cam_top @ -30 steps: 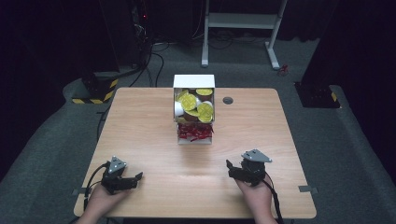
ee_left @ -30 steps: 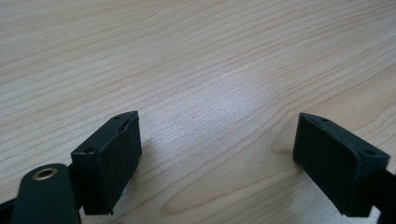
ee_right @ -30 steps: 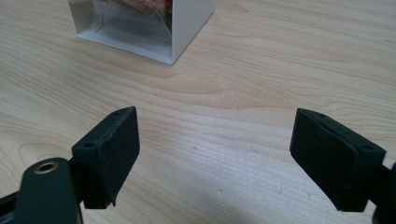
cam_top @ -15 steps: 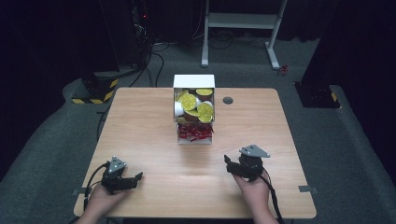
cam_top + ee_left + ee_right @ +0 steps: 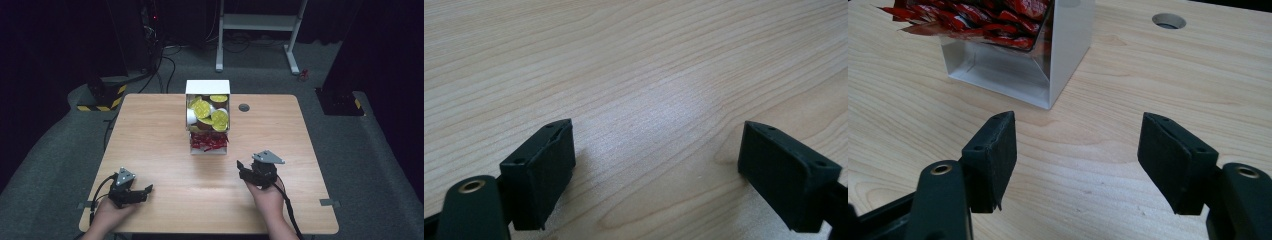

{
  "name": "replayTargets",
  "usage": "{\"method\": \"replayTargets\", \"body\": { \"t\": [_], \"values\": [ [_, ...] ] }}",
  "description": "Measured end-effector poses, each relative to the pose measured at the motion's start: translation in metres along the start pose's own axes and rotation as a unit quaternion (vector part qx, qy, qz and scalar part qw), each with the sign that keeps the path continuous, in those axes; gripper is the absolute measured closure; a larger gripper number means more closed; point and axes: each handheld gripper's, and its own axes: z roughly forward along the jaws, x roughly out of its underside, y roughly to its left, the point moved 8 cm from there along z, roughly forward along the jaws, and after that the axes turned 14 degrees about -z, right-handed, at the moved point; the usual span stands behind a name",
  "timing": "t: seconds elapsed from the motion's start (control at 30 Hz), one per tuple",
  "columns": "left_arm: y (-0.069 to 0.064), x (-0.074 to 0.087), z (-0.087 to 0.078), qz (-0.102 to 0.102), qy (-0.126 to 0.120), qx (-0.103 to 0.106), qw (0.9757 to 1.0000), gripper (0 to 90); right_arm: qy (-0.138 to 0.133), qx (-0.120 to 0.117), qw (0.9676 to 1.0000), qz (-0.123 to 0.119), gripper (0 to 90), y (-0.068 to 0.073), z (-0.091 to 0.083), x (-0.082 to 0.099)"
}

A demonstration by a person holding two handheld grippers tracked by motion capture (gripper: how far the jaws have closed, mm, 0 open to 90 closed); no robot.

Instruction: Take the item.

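Since a second ago the right gripper (image 5: 243,169) has crept toward the white box (image 5: 207,145), its empty jaws narrowing yet apart. The left gripper (image 5: 146,190) rests wide open, near left. Judged an approach; next calls for reaching the red packets (image 5: 973,17).

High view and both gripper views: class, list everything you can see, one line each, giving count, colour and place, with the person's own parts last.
Table: one, light wood, centre of the high view.
White box: one, open-fronted, at the far middle of the table.
Yellow-lidded cups: several, upper part of the box.
Red packets: many, lower tray of the box.
Cable hole: one, grey, right of the box.
White stand: one, on the floor beyond the table.
Left claw: one, black, near left of the table, jaws apart over bare wood.
Right claw: one, black, near right, jaws just closing with nothing between them, facing the box.
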Motion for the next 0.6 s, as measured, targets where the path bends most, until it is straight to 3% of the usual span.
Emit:
{"method": "replayTargets", "body": {
  "t": [0.6],
  "values": [
    [0.0, 0.0, 0.0, -0.001, -0.001, 0.0, 1.0, 15.5, -0.01, -0.008, 0.9999, -0.009, 39.0, 0.006, 0.009, -0.025]
  ]
}}
